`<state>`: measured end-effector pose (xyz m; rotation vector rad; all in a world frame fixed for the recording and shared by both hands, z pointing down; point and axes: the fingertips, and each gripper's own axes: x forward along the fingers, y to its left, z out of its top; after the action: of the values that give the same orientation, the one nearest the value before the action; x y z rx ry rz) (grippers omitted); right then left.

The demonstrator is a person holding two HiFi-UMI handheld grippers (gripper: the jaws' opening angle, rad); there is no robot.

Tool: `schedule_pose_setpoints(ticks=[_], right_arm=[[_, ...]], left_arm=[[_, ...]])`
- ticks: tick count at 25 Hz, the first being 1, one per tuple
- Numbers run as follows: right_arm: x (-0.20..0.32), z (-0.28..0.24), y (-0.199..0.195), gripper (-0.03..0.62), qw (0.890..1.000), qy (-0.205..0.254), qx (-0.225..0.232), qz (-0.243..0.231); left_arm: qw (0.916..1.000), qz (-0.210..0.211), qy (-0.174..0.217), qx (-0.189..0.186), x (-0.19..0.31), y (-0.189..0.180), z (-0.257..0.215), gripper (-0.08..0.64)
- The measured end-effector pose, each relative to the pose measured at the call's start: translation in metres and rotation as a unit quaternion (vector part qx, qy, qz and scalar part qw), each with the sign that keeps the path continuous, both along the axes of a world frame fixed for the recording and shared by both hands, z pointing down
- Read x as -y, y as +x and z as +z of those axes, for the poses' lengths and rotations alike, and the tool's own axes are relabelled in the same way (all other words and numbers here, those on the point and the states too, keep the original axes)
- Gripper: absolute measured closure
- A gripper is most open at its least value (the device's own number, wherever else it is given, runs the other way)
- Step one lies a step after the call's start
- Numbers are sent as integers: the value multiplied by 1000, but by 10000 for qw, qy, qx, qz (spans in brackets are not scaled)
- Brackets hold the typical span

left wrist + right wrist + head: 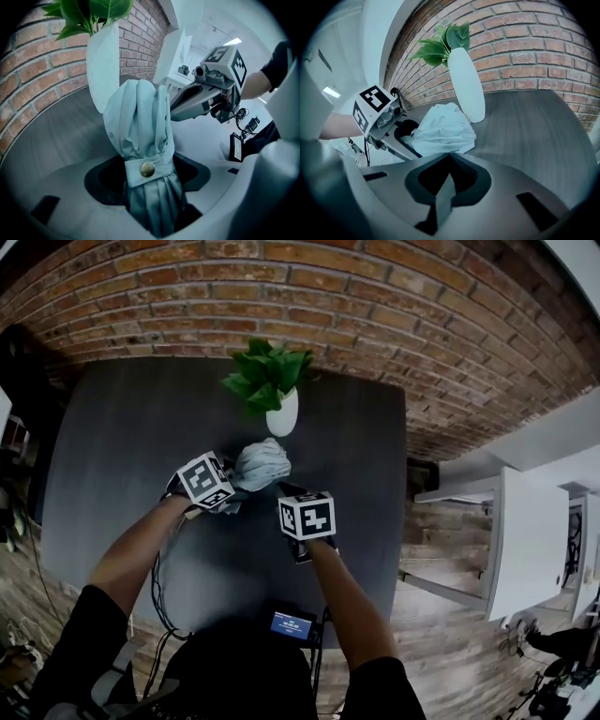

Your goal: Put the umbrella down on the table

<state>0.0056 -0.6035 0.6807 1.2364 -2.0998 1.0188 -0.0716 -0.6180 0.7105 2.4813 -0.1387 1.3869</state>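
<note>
The left gripper [149,199] has its jaws clamped on the folded umbrella [140,117], a pale blue-grey one. The jaws stand quite wide apart, with the bundled cloth filling the space between them just below the strap [161,165] and its brass snap button [147,169]. The umbrella is over the dark counter [122,446], just on the near side of the white vase [282,414] with the green plant [267,374]. Whether it touches the counter I cannot tell. The right gripper [449,155] has its jaws together and nothing is between them. It points at the umbrella from the right, close beside it
</note>
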Motion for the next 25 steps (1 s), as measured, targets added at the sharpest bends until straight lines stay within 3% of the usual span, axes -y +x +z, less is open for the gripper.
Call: schedule_pose_setpoints(ticks=[12,25], right_arm=[[-2,9,-4,584,9999,-88,105,-15],[-14,-1,-7,584,9998,-37,125,-155]], left_arm=[[9993,-32,-313,-201,3,2,9,258],[9984,-492,239,-125,13,-17,-5,207]])
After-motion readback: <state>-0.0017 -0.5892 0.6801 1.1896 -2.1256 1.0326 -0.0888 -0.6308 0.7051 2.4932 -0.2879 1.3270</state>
